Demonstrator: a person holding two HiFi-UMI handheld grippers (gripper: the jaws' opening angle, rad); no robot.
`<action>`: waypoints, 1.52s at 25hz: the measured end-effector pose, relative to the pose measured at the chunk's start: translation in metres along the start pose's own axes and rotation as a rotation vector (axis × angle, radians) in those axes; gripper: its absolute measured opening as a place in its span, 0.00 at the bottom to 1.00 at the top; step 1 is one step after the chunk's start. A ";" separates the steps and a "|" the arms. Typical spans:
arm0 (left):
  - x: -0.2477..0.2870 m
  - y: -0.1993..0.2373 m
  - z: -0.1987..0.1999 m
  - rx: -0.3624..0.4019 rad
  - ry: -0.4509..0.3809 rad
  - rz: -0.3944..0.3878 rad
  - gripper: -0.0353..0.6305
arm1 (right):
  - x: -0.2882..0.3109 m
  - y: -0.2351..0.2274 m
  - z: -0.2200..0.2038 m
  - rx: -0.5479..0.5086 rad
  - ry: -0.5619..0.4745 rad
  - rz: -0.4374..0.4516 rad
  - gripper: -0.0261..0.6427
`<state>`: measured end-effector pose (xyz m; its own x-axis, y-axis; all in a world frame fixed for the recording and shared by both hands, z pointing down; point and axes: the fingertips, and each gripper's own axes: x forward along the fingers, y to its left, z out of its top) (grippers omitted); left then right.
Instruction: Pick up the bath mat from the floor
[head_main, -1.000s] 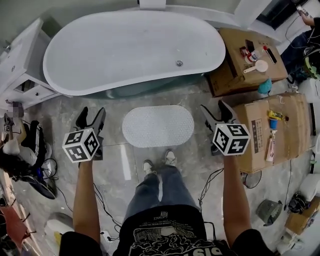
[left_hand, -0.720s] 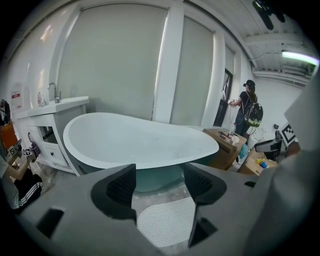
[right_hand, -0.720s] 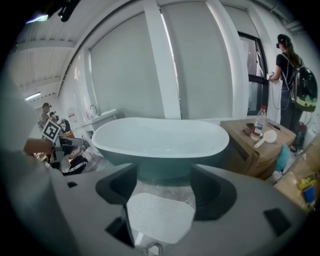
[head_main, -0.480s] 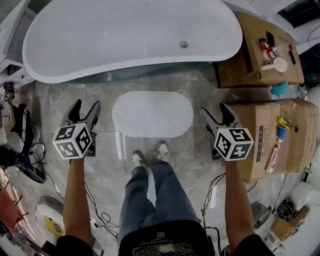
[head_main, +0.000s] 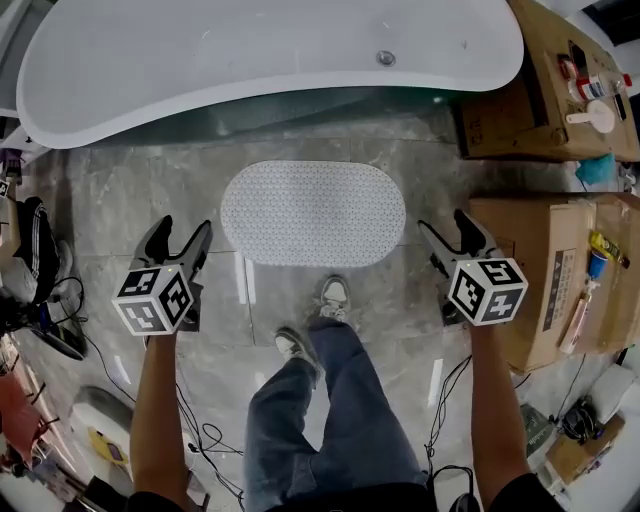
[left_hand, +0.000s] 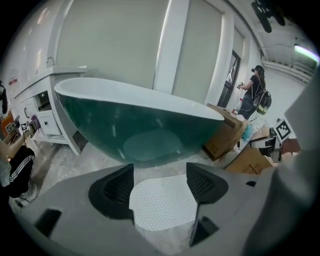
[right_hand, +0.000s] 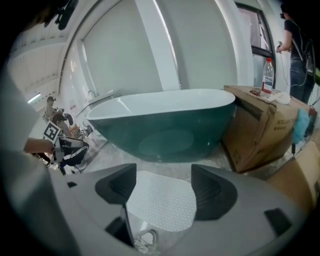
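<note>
The white oval bath mat (head_main: 312, 213) lies flat on the grey marble floor in front of the bathtub (head_main: 270, 60). In the head view my left gripper (head_main: 180, 232) hovers to the left of the mat and well above the floor. Its jaws are opening, with nothing between them. My right gripper (head_main: 447, 225) hangs open to the right of the mat, also holding nothing. Between the jaws of each gripper view the mat appears farther ahead and lower, as the mat (left_hand: 162, 202) and the mat (right_hand: 161, 200). Neither gripper touches it.
My shoes (head_main: 335, 295) stand just behind the mat. Cardboard boxes (head_main: 560, 270) with small items stand at the right, another box (head_main: 545, 90) beside the tub's end. A person in dark clothes (head_main: 35, 250) sits at the far left, with cables on the floor. A white cabinet (left_hand: 45, 100) stands left of the tub.
The view has moved forward: the mat and tub look nearer and larger. One foot has stepped ahead toward the mat. Both grippers keep their places on either side of it.
</note>
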<state>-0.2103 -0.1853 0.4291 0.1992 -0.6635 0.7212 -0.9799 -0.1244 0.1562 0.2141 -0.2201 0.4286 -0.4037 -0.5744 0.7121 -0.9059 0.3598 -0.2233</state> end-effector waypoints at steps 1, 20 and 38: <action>0.006 0.001 -0.009 0.007 0.006 -0.001 0.56 | 0.006 -0.001 -0.010 -0.002 0.006 0.000 0.56; 0.140 0.063 -0.191 0.056 0.054 -0.049 0.61 | 0.139 -0.019 -0.167 -0.036 0.009 -0.010 0.59; 0.287 0.125 -0.318 0.054 0.089 -0.003 0.66 | 0.264 -0.106 -0.299 -0.015 0.026 -0.069 0.66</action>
<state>-0.2709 -0.1569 0.8699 0.2003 -0.5950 0.7784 -0.9781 -0.1675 0.1236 0.2416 -0.1900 0.8386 -0.3365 -0.5790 0.7426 -0.9294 0.3311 -0.1630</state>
